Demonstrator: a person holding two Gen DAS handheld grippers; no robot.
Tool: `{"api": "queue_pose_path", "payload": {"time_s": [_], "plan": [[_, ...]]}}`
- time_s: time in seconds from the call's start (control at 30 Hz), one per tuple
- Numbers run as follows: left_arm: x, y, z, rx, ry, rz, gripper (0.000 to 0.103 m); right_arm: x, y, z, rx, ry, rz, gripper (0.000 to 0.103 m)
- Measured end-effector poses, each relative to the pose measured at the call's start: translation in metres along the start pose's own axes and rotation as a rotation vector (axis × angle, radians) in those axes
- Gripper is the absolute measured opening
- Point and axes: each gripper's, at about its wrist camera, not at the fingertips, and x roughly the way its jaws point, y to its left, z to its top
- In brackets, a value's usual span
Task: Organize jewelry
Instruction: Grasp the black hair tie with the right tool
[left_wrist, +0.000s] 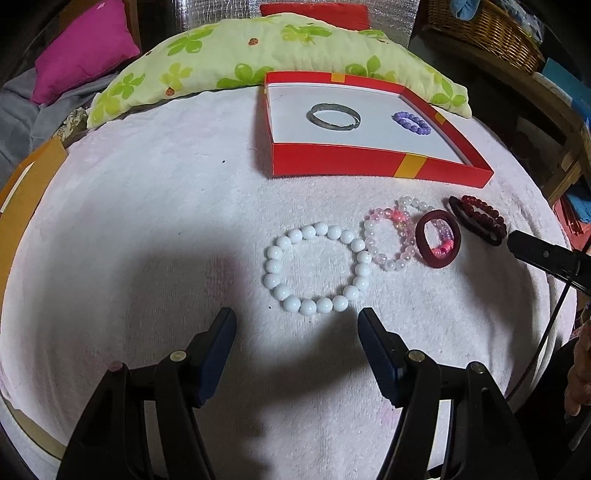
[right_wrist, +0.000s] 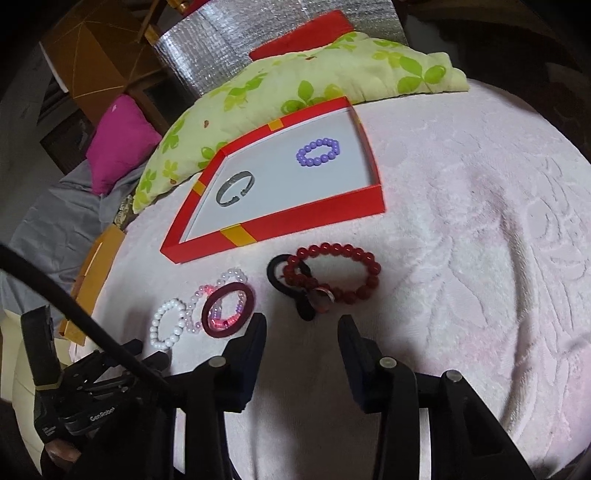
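A red box (left_wrist: 332, 162) (right_wrist: 295, 225) with a white floor holds a silver bangle (left_wrist: 335, 116) (right_wrist: 235, 193) and a purple bead bracelet (left_wrist: 412, 123) (right_wrist: 318, 151). On the pink towel lie a white bead bracelet (left_wrist: 316, 267) (right_wrist: 169, 324), a pink-clear bead bracelet (left_wrist: 389, 236) (right_wrist: 197, 308), a maroon hair tie (left_wrist: 437, 238) (right_wrist: 229, 308), a dark red bead bracelet (left_wrist: 484, 216) (right_wrist: 338, 271) and a black hair tie (right_wrist: 286, 286). My left gripper (left_wrist: 297, 325) is open, just short of the white bracelet. My right gripper (right_wrist: 302, 330) is open, just short of the black hair tie.
A green floral pillow (left_wrist: 258, 55) (right_wrist: 314, 74) lies behind the box, a magenta cushion (left_wrist: 85, 48) (right_wrist: 122, 140) at the left. A wicker basket (left_wrist: 487, 29) stands at the back right. A brown cardboard piece (left_wrist: 22, 206) lies at the towel's left edge.
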Motion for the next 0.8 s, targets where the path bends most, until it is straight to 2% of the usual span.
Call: {"api": "queue_pose_path", "payload": {"time_s": [0.27, 0.3, 0.4, 0.43, 0.57, 0.8], "plan": [[0.001, 0.001, 0.001, -0.005, -0.003, 0.006, 0.069, 0.026, 0.006, 0.003, -0.028, 0.000, -0.036, 0.043], [0.001, 0.001, 0.001, -0.005, -0.003, 0.006, 0.069, 0.027, 0.006, 0.003, -0.029, -0.003, -0.039, 0.040], [0.000, 0.001, 0.000, -0.003, -0.005, 0.009, 0.069, 0.030, 0.006, 0.004, -0.044, -0.011, -0.059, 0.014], [0.000, 0.001, 0.000, -0.001, -0.007, 0.012, 0.069, 0.030, 0.005, 0.003, -0.042, -0.010, -0.060, 0.012], [-0.002, 0.003, 0.001, -0.007, -0.021, 0.031, 0.069, 0.026, 0.005, 0.002, -0.042, -0.017, -0.045, 0.009], [-0.001, 0.011, 0.002, -0.034, -0.019, 0.040, 0.069, 0.011, 0.004, -0.010, -0.029, 0.016, 0.043, 0.008]]}}
